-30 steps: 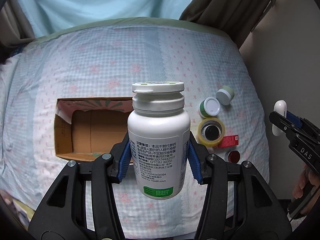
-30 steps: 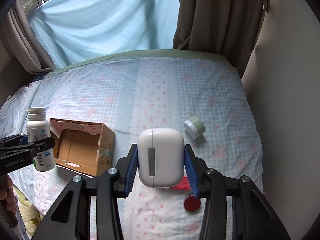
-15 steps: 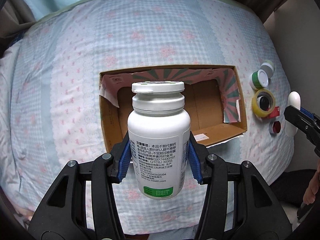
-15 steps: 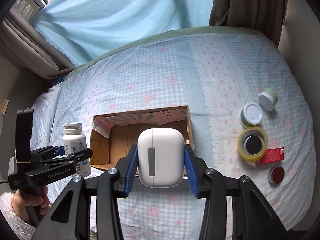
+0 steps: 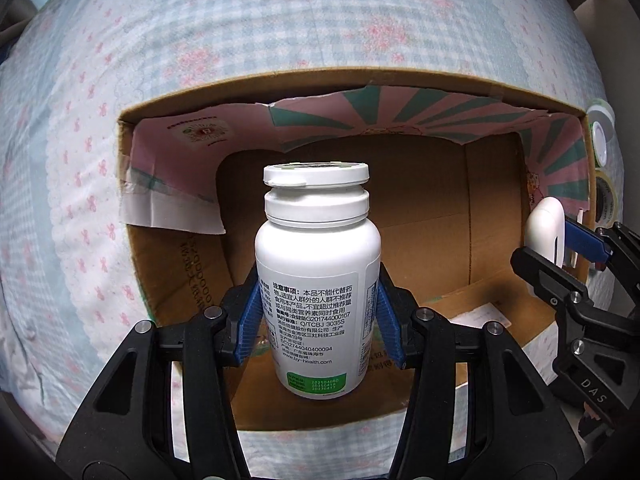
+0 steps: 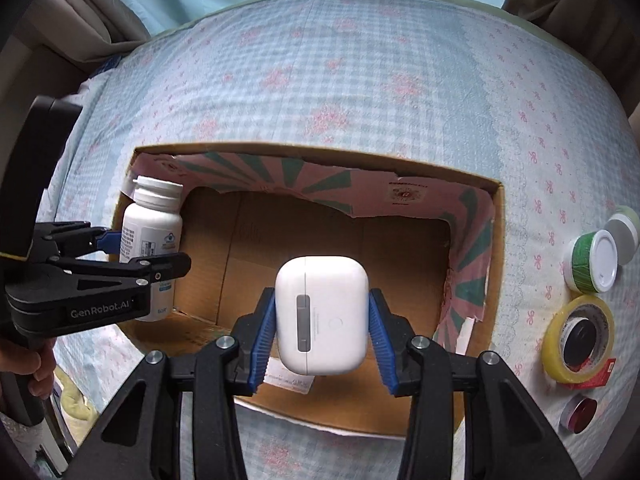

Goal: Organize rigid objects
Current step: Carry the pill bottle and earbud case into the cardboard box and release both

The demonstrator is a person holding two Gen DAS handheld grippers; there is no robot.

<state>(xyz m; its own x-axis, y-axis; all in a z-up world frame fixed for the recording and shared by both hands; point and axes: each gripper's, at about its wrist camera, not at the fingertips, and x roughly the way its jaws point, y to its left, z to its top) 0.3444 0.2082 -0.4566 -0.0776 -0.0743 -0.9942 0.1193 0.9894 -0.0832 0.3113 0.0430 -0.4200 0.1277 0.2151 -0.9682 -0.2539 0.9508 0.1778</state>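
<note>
My left gripper [image 5: 318, 326] is shut on a white pill bottle [image 5: 316, 272] and holds it upright over the left end of an open cardboard box [image 5: 492, 248]. The bottle also shows in the right wrist view [image 6: 150, 236], inside the box's left side. My right gripper [image 6: 322, 334] is shut on a white earbud case [image 6: 322, 314] and holds it over the middle of the box [image 6: 400, 240]. The case also shows at the right edge of the left wrist view [image 5: 544, 232].
The box lies on a bed with a blue checked sheet [image 6: 340, 80]. Right of the box lie a green jar with a white lid [image 6: 594, 266], a grey-lidded jar [image 6: 622, 232], a yellow tape roll [image 6: 578, 338], a red packet [image 6: 600, 376] and a small red tin [image 6: 580, 418].
Both grippers have moved forward and down over the box, so it fills much more of both views. The bottle and the case are now inside the box's outline.
</note>
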